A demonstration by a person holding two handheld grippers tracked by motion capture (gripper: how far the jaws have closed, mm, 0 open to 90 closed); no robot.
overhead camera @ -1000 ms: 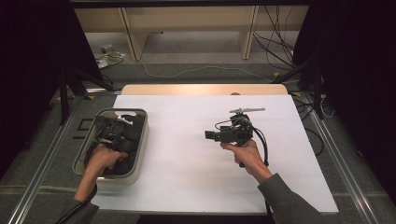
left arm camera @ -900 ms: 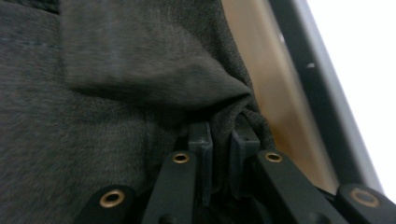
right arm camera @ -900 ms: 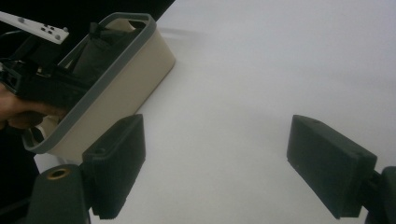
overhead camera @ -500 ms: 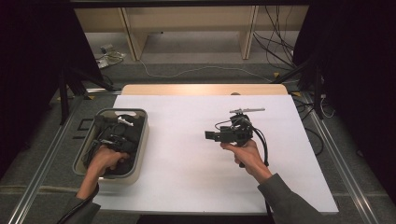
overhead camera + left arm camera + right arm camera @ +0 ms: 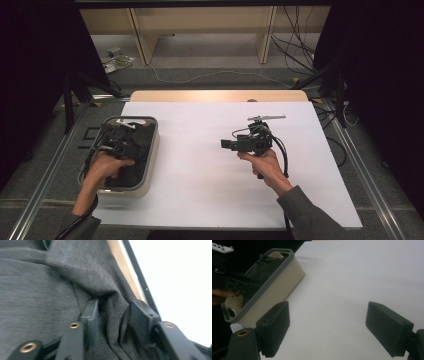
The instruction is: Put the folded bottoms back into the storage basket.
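Jaws of the left gripper (image 5: pixel 119 145) have just been opening around a dark grey cloth (image 5: pixel 45 297) in the bin (image 5: pixel 151 150); lift straight, avoiding snags. The right gripper (image 5: pixel 235 145) waits open above the tabletop (image 5: pixel 200 190).

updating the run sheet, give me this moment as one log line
left gripper: in beige grey-rimmed plastic bin, jaws just opening, dark grey cloth between them | right gripper: open, empty, above white table

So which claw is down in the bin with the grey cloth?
The left claw, down in the bin over grey cloth; the right claw hangs above bare table.
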